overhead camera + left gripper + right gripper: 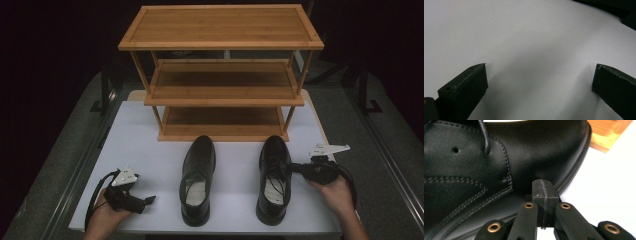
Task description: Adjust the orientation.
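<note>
Nearest the person, the left hand point(102, 216) rests at the table's front-left corner w/ the left gripper point(148, 200) pointing right, toward the shoes but well apart from them; in the left gripper view point(539, 75) its jaws stand wide apart over bare white tabletop, nothing between them. On the right side the right hand point(336, 192) holds the right gripper point(292, 167) pointing left, tip right at the outer side of the right shoe point(273, 179) about mid-length, by the laces. In the right gripper view point(545, 195) the jaws are pressed together, pads flush w/ a thin seam between, nothing pinched; the tip sits against or just beside the shoe's leather point(499, 162) above the sole – can't tell if it actually touches. Both black lace-up shoes sit side by side mid-table, toes pointing away, heels toward the person; left shoe point(197, 179) is apart from the right one w/ a strip of white table point(235, 170) between. Just past the toes stands a 3-tier wooden rack point(221, 70) at the table's far edge, shelves bare, its bottom shelf near both toes. Beyond that, dark room.
</note>
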Demonstrator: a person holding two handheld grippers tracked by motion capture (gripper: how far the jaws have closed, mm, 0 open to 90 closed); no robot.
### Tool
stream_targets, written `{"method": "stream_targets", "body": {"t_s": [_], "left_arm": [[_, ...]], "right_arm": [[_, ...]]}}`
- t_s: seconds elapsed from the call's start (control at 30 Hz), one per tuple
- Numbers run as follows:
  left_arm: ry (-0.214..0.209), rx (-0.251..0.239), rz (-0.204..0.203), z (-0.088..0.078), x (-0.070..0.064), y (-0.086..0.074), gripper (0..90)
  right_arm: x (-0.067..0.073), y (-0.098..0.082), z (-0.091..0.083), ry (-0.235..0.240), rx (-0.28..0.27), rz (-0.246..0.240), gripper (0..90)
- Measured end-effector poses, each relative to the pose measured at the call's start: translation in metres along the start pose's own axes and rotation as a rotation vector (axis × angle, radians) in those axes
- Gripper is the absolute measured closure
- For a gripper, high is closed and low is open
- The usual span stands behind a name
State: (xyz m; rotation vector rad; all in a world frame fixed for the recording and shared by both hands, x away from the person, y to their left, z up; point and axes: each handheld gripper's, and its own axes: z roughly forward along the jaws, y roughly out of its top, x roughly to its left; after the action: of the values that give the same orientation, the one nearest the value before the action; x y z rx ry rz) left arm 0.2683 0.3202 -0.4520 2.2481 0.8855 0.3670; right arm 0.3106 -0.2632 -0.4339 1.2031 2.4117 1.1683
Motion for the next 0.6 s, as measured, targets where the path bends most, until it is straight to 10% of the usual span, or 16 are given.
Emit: {"method": "stream_targets", "body": {"t_s": [0.6], "left_arm": [[0.0,0.0,0.001,0.0,0.0,0.0,0.0]], "right_arm": [[0.013,-0.009,0.001,0.068,0.001,-0.026,89.9]]}}
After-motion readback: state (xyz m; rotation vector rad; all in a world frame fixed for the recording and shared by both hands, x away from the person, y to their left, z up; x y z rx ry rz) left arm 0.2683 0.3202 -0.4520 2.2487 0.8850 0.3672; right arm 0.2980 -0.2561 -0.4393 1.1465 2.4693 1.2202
